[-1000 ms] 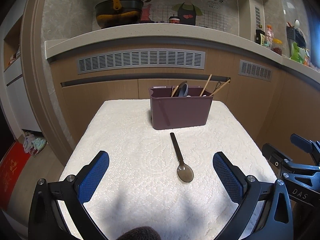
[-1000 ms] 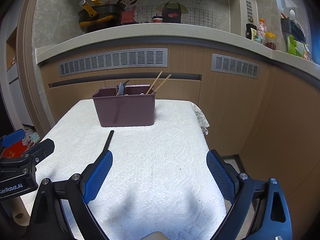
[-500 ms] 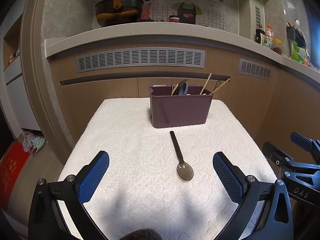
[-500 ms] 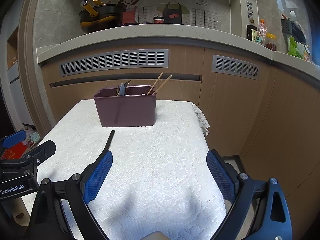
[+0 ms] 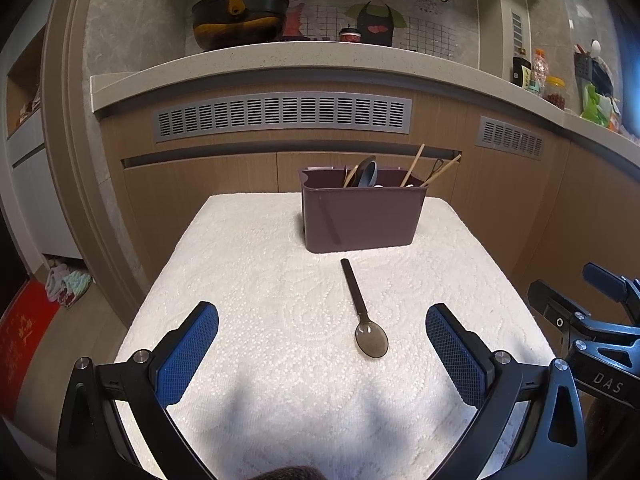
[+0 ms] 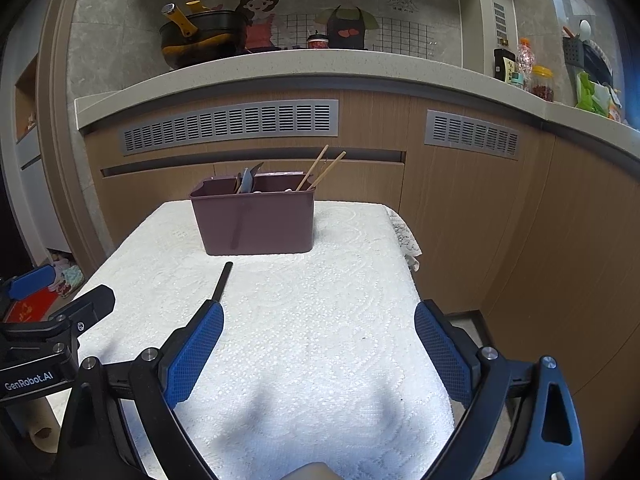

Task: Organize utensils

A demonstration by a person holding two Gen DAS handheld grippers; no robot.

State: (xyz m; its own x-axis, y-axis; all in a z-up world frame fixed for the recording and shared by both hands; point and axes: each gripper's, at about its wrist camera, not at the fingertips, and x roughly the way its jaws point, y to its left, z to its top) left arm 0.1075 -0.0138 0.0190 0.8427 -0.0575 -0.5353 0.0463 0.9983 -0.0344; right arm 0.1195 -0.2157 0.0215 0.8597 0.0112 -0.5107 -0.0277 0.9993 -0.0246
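A dark translucent spoon (image 5: 362,312) lies on the white tablecloth (image 5: 260,280), bowl toward me, handle pointing at the purple utensil caddy (image 5: 362,218). The caddy holds chopsticks (image 5: 416,166) and other utensils. My left gripper (image 5: 322,344) is open and empty, hovering near the table's front edge with the spoon between its fingers' line of sight. My right gripper (image 6: 318,344) is open and empty; in its view only the spoon's handle (image 6: 222,282) shows above the left finger, and the caddy (image 6: 256,220) stands behind it.
The small table stands before wooden kitchen cabinets (image 5: 200,184) with vents. A countertop (image 5: 280,60) above carries a pot (image 5: 236,20) and jars. The right gripper's body (image 5: 592,328) shows at the left view's right edge. The table's right edge (image 6: 412,272) drops to the floor.
Both grippers have drifted very slightly; the caddy sits a touch lower in the views. The spoon has not moved and both grippers stay open.
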